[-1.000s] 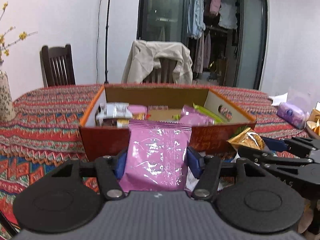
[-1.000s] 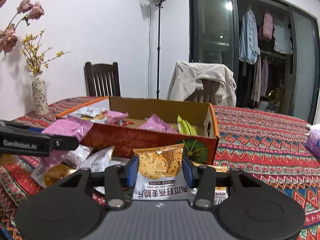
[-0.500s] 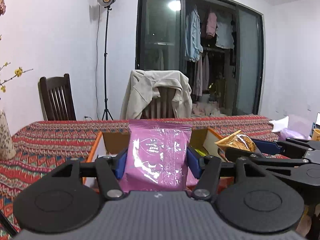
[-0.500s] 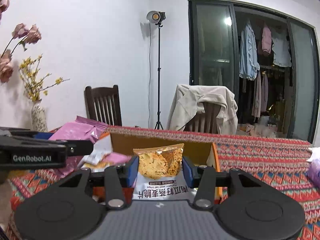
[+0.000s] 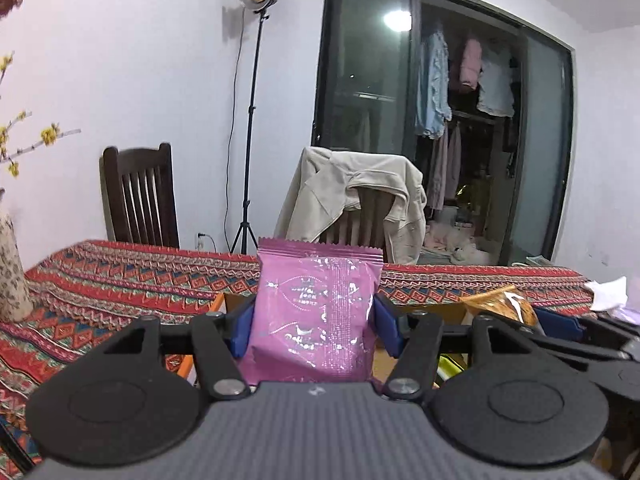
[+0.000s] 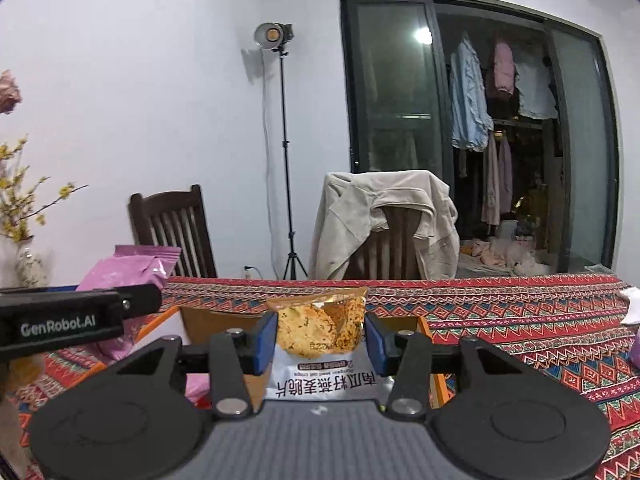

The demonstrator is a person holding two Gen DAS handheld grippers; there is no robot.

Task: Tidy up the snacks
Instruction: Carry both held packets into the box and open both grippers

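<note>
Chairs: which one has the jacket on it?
The right chair, in front of the glass door; a beige jacket drapes its back. The left chair is bare.

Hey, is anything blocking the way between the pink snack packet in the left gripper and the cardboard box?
Nothing visible. The pink packet, clamped in the left gripper, sits right above the open cardboard box; only the packet itself hides the box's inside.

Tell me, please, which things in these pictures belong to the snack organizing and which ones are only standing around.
Part of the job:
- pink snack packet, held in the left gripper
- crisps packet, held in the right gripper
- cardboard box, below both grippers

Just there:
- vase of flowers
- empty wooden chair
- beige jacket on the other chair
- light stand
- hanging clothes
</note>
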